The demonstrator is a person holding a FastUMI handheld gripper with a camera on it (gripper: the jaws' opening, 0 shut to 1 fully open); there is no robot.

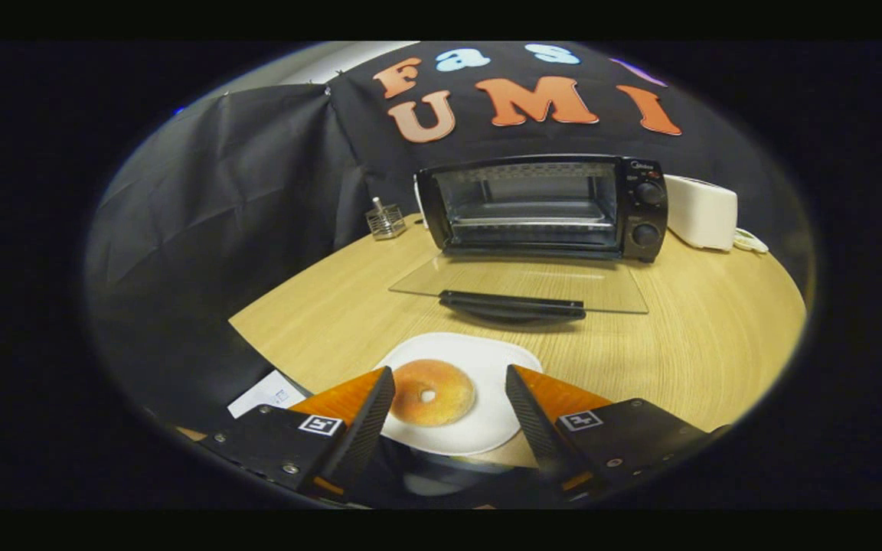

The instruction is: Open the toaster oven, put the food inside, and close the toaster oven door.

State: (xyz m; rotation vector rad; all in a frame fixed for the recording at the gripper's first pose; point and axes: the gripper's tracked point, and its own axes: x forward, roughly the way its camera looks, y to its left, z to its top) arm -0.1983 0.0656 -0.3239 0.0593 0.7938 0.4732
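Note:
A black toaster oven stands at the back of the wooden table, its glass door folded down flat toward me with the dark handle at its front edge. The oven's inside shows a wire rack and no food. A golden doughnut lies on a white plate near the table's front. My gripper is open and hovers over the plate, one finger on each side of the doughnut without touching it.
A white appliance with a cord stands right of the oven. A small wire holder sits left of it. A white paper lies off the table's front left edge. Black cloth walls close the booth.

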